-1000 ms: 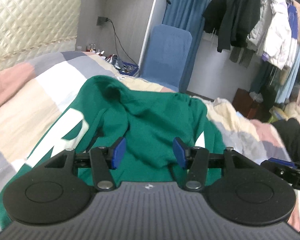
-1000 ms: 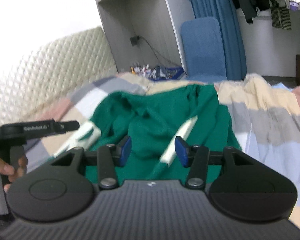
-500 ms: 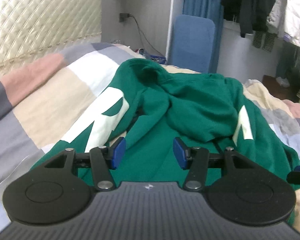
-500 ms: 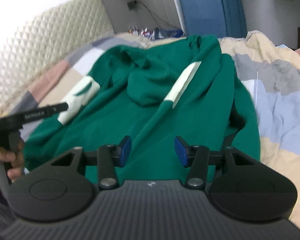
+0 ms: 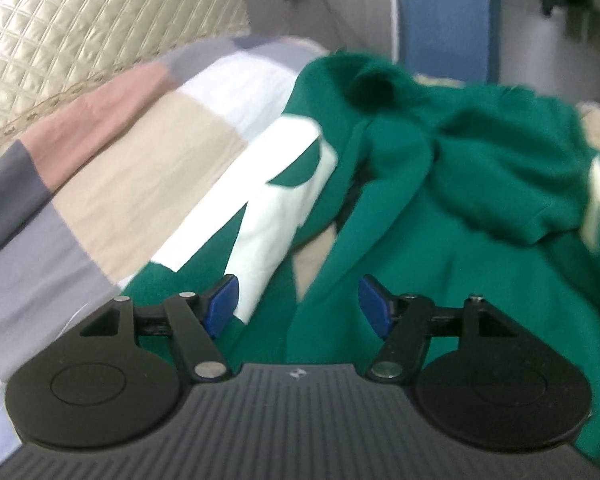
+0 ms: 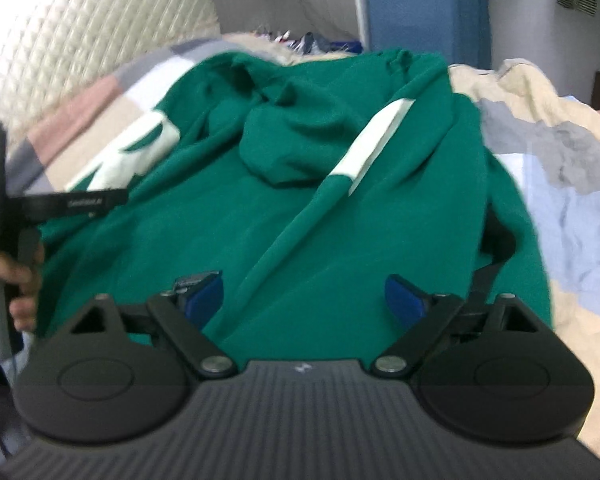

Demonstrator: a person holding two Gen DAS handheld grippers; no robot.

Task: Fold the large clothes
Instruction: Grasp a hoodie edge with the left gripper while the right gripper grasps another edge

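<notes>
The green hoodie point(image 6: 300, 216) lies spread on the patchwork quilt point(image 5: 112, 184) of the bed, its hood point(image 6: 296, 148) bunched up near the middle and its white-lettered sleeve point(image 5: 276, 200) flung out toward the quilted headboard point(image 5: 80, 28). The left gripper point(image 5: 298, 304) hangs over the near hem with its blue pads point(image 5: 220, 304) parted and nothing between them. The right gripper point(image 6: 304, 300) is spread wider and likewise holds nothing — it sits above the garment's lower edge, with a hand point(image 6: 16, 280) visible at the left edge of that view.
</notes>
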